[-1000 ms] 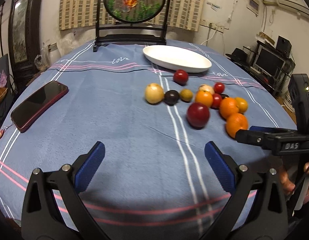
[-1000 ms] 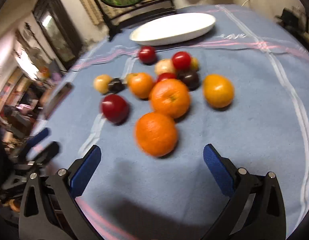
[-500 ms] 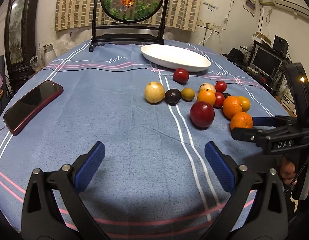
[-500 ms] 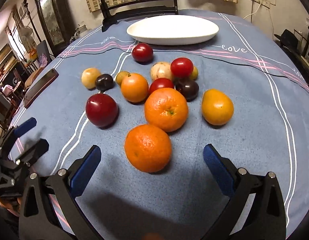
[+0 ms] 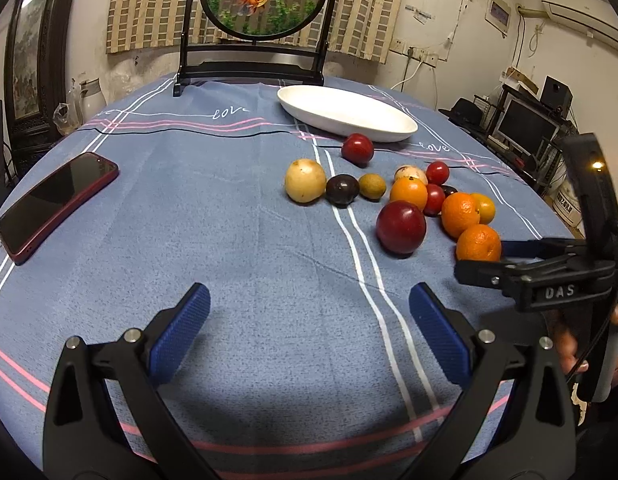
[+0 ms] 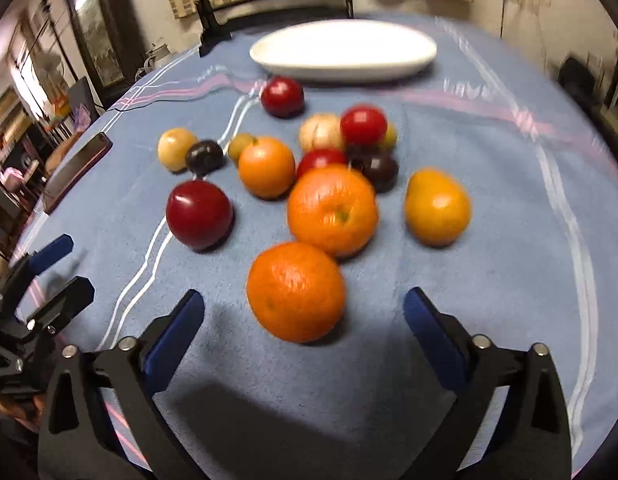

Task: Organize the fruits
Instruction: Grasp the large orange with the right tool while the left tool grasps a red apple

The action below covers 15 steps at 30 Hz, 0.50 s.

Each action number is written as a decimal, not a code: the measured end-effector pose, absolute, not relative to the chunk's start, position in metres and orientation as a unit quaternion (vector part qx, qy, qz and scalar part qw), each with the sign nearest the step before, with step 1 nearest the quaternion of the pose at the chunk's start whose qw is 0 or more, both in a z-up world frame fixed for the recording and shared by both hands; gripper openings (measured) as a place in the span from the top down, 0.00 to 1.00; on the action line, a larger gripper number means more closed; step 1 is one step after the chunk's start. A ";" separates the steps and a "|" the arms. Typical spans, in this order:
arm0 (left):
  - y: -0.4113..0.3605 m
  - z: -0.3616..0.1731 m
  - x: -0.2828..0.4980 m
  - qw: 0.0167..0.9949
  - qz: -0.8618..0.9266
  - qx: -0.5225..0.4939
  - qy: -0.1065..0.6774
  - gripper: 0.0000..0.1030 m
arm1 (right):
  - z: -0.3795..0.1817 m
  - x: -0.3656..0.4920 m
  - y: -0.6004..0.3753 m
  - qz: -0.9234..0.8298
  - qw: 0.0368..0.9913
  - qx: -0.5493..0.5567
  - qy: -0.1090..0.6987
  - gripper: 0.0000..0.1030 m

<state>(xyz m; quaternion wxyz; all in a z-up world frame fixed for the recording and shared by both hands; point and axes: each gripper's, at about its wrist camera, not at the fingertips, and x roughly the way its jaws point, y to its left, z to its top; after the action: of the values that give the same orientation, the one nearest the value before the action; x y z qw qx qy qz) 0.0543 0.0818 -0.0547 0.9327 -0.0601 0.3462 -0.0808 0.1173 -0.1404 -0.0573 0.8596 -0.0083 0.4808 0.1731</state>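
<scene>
Right gripper (image 6: 304, 316): jaws stood wide apart, holding nothing; the nearest orange (image 6: 295, 291) lay on the cloth between the blue pads (image 6: 174, 336), touching neither.
Left gripper (image 5: 309, 328): jaws spread, empty, over bare blue tablecloth (image 5: 229, 240), well short of the fruit.
Second orange (image 6: 333, 210): just behind the nearest one, seemingly touching it.
Dark red plum (image 6: 199, 214): to the left of the oranges, beside the white stripes.
Yellow-orange fruit (image 6: 437, 208): off to the right, apart from the others.
Remaining fruit: a loose cluster further back, with a smaller orange (image 6: 267, 167), red tomatoes, dark plums and pale yellow fruits.
Lone red fruit (image 6: 282, 96): just in front of the plate.
White oval plate (image 6: 343, 54): at the far side, holding no fruit.
Phone (image 5: 55, 204): far left on the cloth.
</scene>
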 end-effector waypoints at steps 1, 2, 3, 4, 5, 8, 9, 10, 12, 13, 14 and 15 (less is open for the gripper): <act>0.082 -0.055 0.054 0.933 -0.080 -0.060 0.346 0.02 | -0.055 0.117 -0.141 0.170 0.864 -0.009 0.473 0.18; 0.082 -0.055 0.054 0.933 -0.079 -0.060 0.347 0.02 | -0.054 0.116 -0.140 0.166 0.866 -0.014 0.471 0.22; 0.082 -0.056 0.054 0.932 -0.079 -0.060 0.348 0.02 | -0.055 0.115 -0.138 0.164 0.865 -0.026 0.473 0.27; 0.082 -0.056 0.054 0.932 -0.078 -0.061 0.349 0.02 | -0.056 0.114 -0.136 0.163 0.866 -0.036 0.472 0.30; 0.082 -0.056 0.055 0.932 -0.078 -0.061 0.349 0.02 | -0.055 0.112 -0.132 0.164 0.866 -0.050 0.471 0.32; 0.082 -0.056 0.056 0.931 -0.074 -0.061 0.353 0.02 | -0.055 0.107 -0.130 0.159 0.870 -0.065 0.462 0.44; 0.082 -0.057 0.057 0.930 -0.071 -0.060 0.356 0.02 | -0.055 0.107 -0.130 0.162 0.871 -0.064 0.459 0.49; 0.081 -0.057 0.057 0.929 -0.069 -0.059 0.358 0.02 | -0.055 0.107 -0.131 0.164 0.873 -0.064 0.455 0.56; 0.080 -0.056 0.058 0.929 -0.065 -0.054 0.360 0.02 | -0.053 0.104 -0.134 0.173 0.874 -0.064 0.451 0.58; 0.078 -0.054 0.058 0.929 -0.062 -0.050 0.361 0.02 | -0.053 0.102 -0.136 0.175 0.874 -0.061 0.450 0.58; 0.076 -0.052 0.059 0.928 -0.066 -0.050 0.362 0.02 | -0.052 0.101 -0.142 0.180 0.875 -0.048 0.448 0.58; 0.072 -0.049 0.061 0.926 -0.078 -0.054 0.364 0.02 | -0.051 0.101 -0.150 0.185 0.875 -0.027 0.446 0.58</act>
<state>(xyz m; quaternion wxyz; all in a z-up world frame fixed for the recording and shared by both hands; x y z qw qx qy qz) 0.0610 0.0724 -0.0487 0.9264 -0.0538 0.3644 -0.0784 0.1010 -0.1496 -0.0512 0.8751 -0.0274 0.4463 0.1853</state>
